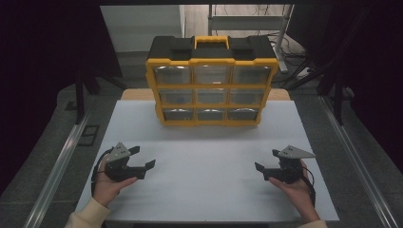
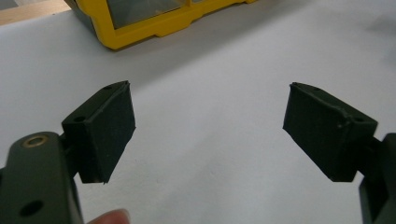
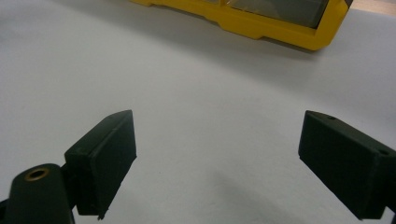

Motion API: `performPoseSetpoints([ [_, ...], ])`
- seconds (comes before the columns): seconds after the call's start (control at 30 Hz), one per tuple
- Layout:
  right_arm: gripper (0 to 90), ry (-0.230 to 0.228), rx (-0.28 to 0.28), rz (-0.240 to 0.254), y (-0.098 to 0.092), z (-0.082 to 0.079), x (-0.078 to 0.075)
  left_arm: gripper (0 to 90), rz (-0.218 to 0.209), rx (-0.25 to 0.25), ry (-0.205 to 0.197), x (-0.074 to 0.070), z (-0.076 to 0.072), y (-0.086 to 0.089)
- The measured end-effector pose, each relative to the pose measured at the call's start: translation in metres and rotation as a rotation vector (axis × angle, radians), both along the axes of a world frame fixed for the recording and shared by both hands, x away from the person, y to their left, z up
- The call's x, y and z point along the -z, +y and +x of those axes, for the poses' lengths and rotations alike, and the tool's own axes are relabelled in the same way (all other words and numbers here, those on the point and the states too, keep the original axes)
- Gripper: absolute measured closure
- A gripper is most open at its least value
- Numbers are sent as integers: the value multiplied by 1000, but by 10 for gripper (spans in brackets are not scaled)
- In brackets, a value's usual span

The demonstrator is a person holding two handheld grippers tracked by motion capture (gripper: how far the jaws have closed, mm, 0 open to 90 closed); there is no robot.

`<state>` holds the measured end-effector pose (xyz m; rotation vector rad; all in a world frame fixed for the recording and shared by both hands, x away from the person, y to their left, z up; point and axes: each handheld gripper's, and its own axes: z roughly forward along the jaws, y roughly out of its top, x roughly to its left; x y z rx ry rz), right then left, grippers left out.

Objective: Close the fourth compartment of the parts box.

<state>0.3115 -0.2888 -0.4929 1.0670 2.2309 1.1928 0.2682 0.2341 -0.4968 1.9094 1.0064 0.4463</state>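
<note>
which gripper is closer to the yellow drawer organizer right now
Left, by a small margin. The left gripper sits in front of the organizer, off its left corner; the right gripper sits off its right corner. Both are open and apart from it.

The room around my table [image 1: 209,190] is dim, almost black at both sides of the high view, while the white tabletop is evenly lit from above. The yellow drawer box [image 1: 212,83] casts a soft shadow on the table in front of it, and its clear drawer fronts show faint glare. In my gripper views the near black pads [image 2: 105,133] look slightly soft, and the picture is grainy and bends toward the edges.
</note>
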Motion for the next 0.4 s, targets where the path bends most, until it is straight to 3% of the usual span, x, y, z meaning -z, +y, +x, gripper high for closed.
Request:
performPoseSetpoints([
  [0.4,117,2,6,-1,-2,0,1,173,1,9,-4,-2,1,-2],
])
